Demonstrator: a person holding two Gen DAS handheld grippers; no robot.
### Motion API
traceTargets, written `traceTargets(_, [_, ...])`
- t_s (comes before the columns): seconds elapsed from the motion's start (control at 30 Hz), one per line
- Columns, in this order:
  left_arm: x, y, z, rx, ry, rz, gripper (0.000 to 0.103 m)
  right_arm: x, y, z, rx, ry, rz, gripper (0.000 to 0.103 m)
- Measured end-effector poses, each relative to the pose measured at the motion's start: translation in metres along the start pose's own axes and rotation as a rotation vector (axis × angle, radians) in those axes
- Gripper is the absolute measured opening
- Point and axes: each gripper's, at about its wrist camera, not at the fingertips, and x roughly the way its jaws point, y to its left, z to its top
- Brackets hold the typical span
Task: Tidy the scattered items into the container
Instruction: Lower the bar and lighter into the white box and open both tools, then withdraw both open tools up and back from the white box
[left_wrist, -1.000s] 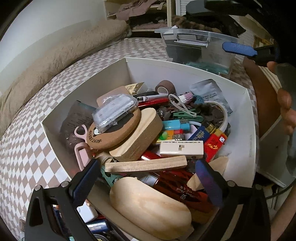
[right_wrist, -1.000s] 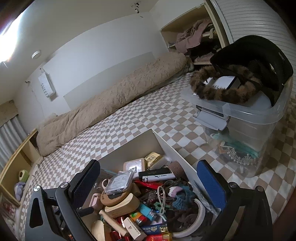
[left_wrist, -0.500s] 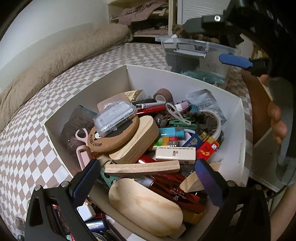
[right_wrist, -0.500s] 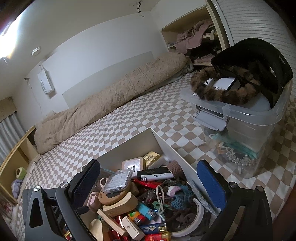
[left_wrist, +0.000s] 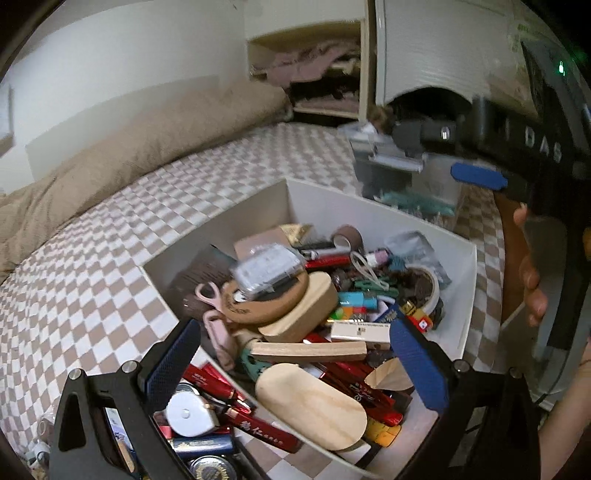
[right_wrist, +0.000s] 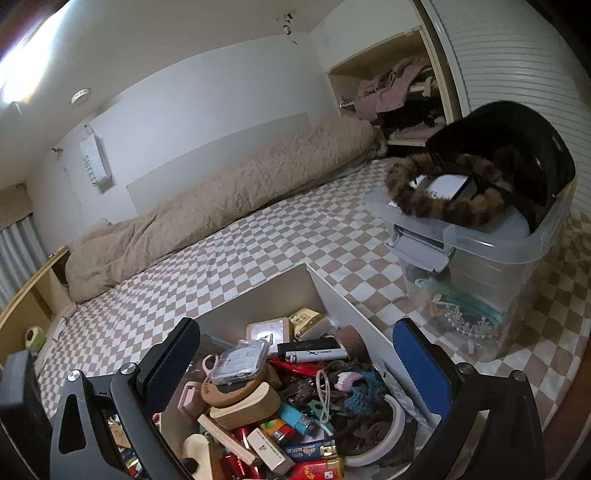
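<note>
A white open box (left_wrist: 384, 206) on the checkered bed is heaped with small items: wooden pieces (left_wrist: 310, 404), a cork coaster (left_wrist: 258, 302), lighters, pink scissors (left_wrist: 208, 295), tape. It also shows in the right wrist view (right_wrist: 347, 299). My left gripper (left_wrist: 295, 363) is open and empty above the box's near edge. Outside that edge lie scattered items: a white tape measure (left_wrist: 190, 413), red pens (left_wrist: 258, 428), a blue tube (left_wrist: 201, 445). My right gripper (right_wrist: 295, 360) is open and empty above the box; it also shows at the right of the left wrist view (left_wrist: 476, 177).
A clear lidded storage bin (right_wrist: 476, 273) with a black hat and fur band on top stands to the right of the box. A beige duvet (right_wrist: 221, 206) lies along the far wall. An open closet (right_wrist: 402, 96) is at the back.
My left gripper has pulled back and tilted up; the box looks farther and loose items outside its near edge have come into view. The right gripper view has barely shifted.
</note>
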Motion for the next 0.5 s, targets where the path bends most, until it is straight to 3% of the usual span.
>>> traceTargets(0.5, [-0.060,0.018,-0.011,-0.111,-0.103,0.111,0.103,-0.014,0.029,-0.013,-0.109,0.002,-0.014,0.103])
